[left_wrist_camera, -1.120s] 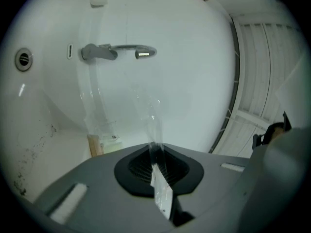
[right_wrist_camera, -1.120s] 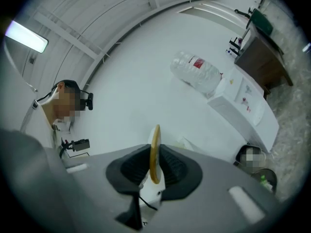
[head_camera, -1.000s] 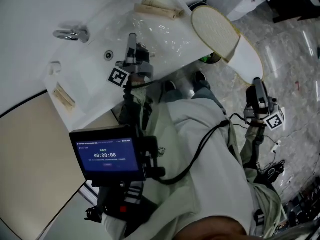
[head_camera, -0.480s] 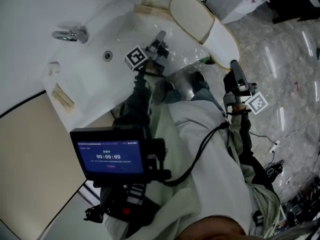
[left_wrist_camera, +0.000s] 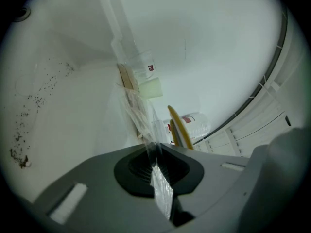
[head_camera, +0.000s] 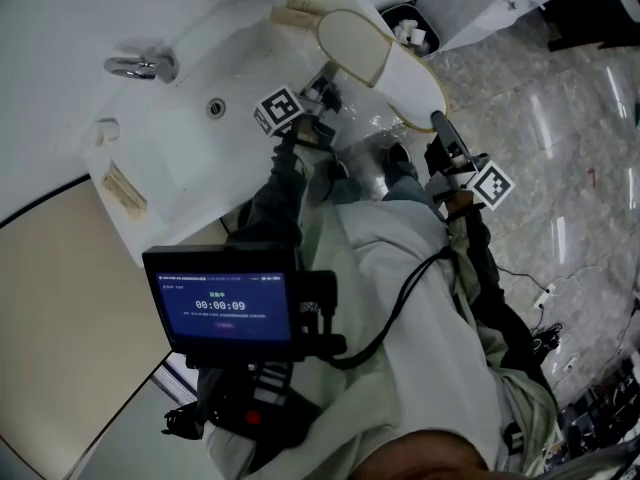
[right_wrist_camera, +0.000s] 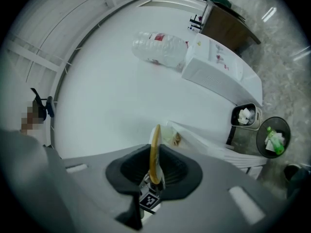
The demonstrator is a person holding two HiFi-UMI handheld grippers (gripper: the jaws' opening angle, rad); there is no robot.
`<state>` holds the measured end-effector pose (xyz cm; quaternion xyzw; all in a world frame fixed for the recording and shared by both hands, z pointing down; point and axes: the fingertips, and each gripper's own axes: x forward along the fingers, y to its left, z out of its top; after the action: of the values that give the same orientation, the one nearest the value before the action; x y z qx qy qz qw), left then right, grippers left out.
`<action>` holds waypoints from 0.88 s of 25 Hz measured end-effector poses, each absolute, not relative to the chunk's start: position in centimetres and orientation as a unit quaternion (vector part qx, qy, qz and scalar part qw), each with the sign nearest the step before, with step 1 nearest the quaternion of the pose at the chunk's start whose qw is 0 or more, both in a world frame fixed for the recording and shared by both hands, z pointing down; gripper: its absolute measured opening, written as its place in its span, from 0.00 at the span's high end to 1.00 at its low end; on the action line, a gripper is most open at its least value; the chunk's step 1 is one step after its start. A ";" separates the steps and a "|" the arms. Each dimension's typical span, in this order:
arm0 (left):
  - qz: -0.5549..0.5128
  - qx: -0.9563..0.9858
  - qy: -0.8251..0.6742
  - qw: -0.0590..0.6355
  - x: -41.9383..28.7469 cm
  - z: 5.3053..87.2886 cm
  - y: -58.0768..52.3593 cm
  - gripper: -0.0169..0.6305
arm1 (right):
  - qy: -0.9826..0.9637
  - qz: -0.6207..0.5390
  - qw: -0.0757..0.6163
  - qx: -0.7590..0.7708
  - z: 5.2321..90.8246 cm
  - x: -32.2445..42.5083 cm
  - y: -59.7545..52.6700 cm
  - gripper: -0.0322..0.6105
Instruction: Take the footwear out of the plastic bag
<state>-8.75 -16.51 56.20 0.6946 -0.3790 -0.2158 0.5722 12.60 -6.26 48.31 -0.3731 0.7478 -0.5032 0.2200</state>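
A white slipper [head_camera: 380,58] with a yellow rim is held over the edge of the white counter. My right gripper [head_camera: 437,120] is shut on its heel end, and the yellow rim [right_wrist_camera: 155,147] stands edge-on between the jaws. My left gripper [head_camera: 328,86] is shut on a strip of the clear plastic bag [left_wrist_camera: 138,113], which stretches away from the jaws toward the slipper's yellow edge [left_wrist_camera: 179,127]. In the head view the bag shows only as faint glints by the slipper.
A sink basin with faucet [head_camera: 140,67] and drain [head_camera: 217,109] lies left of the grippers. Wrapped items [head_camera: 127,193] sit on the counter rim. A plastic bottle [right_wrist_camera: 160,47] lies on the counter; waste bins [right_wrist_camera: 245,115] stand on the marble floor.
The slipper has swung left and up, from over the floor to the counter edge, with the right gripper following. The left gripper moved right, toward the slipper.
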 end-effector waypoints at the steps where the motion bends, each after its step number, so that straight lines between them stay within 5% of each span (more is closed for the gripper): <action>1: -0.215 0.694 -0.379 0.573 -8.7 56.2 -16.6 0.95 | 0.744 -0.506 0.214 -0.380 48.9 12.6 -6.3 0.87; 9: -0.183 0.684 -0.389 0.589 -7.8 56.2 -16.8 0.68 | 0.681 -0.557 0.201 -0.432 52.8 13.9 -6.9 0.87; 12: -0.166 0.694 -0.383 0.586 -7.3 55.7 -16.7 0.47 | 0.676 -0.561 0.202 -0.434 52.8 13.4 -7.0 0.87; 22: -0.106 0.729 -0.383 0.557 -6.3 54.8 -15.1 0.20 | 0.725 -0.522 0.170 -0.415 51.6 11.7 -7.2 0.87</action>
<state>-6.25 -15.06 54.79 0.7292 -0.3828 -0.1062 0.5571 11.70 -7.18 51.57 -0.4147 0.7255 -0.5224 0.1695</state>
